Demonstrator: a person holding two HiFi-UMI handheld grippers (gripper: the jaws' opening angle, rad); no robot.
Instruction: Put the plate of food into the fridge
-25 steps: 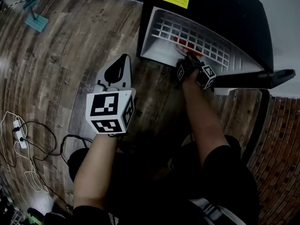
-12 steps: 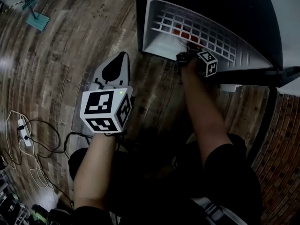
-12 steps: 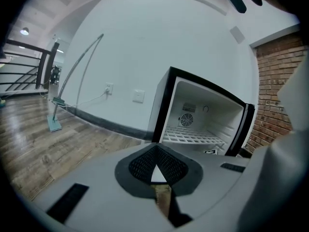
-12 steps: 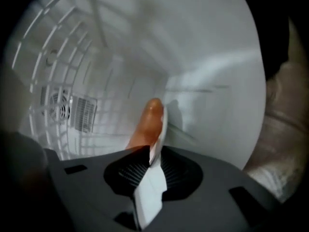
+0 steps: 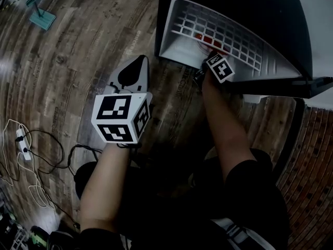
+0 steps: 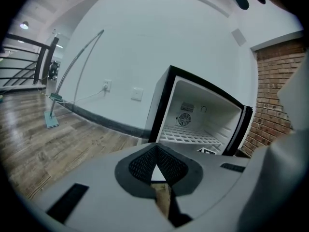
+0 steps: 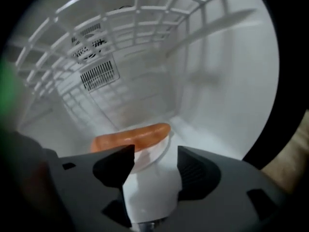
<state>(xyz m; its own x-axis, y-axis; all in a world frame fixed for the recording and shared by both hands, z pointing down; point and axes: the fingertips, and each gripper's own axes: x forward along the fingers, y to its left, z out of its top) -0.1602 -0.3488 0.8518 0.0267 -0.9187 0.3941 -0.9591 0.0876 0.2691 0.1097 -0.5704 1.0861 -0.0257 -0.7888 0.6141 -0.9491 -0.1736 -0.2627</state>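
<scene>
Having just been opened wide, the right claw [image 7: 155,151] is seen flanking the plate of sausage [image 7: 145,161] in the fridge [image 7: 217,81]; the left claw [image 6: 155,148] is closed, empty.

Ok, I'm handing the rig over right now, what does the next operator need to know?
Left gripper: jaws shut, empty, outside the fridge.
Right gripper: inside the fridge, jaws have just been opening; the plate has its rim between them, not gripped.
Plate with sausage: on the fridge floor, under the wire shelf.
Done: plate set down.
Left: draw the right gripper out; the door stands open.
</scene>
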